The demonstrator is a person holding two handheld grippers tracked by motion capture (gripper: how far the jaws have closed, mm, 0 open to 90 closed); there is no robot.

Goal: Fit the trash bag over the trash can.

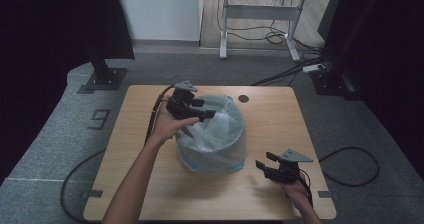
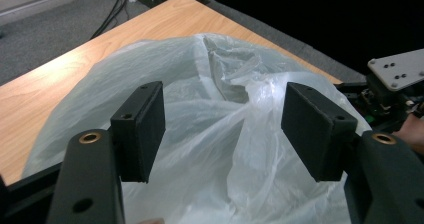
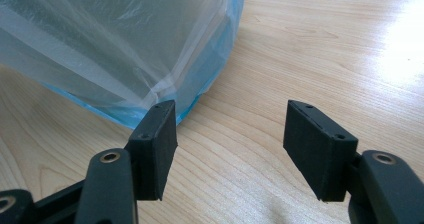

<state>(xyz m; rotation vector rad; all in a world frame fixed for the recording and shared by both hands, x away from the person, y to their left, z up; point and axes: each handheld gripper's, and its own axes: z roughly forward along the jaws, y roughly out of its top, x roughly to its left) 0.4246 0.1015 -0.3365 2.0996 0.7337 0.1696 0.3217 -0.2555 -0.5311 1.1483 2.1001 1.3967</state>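
A bin lined with a crinkled translucent plastic bag [image 1: 216,134] stands in the middle of the wooden table [image 1: 280,119]; blue shows through at its base [image 3: 205,69]. My left gripper [image 1: 205,108] hovers at the bag's upper left rim, open. In the left gripper view its jaws [image 2: 225,129] stand wide apart just above the loose folds of the bag [image 2: 220,79], not pressing on them. My right gripper [image 1: 266,160] rests low near the table's front right, open, pointing toward the bag. Bare wood lies between its jaws [image 3: 230,139], and the bag's lower corner [image 3: 115,39] sits just beyond the left pad.
A round cable hole [image 1: 243,98] lies in the table behind the bag. Cables trail from both grippers over the table edges. A desk frame [image 1: 260,14] and floor cables stand at the back, with dark stands at either side.
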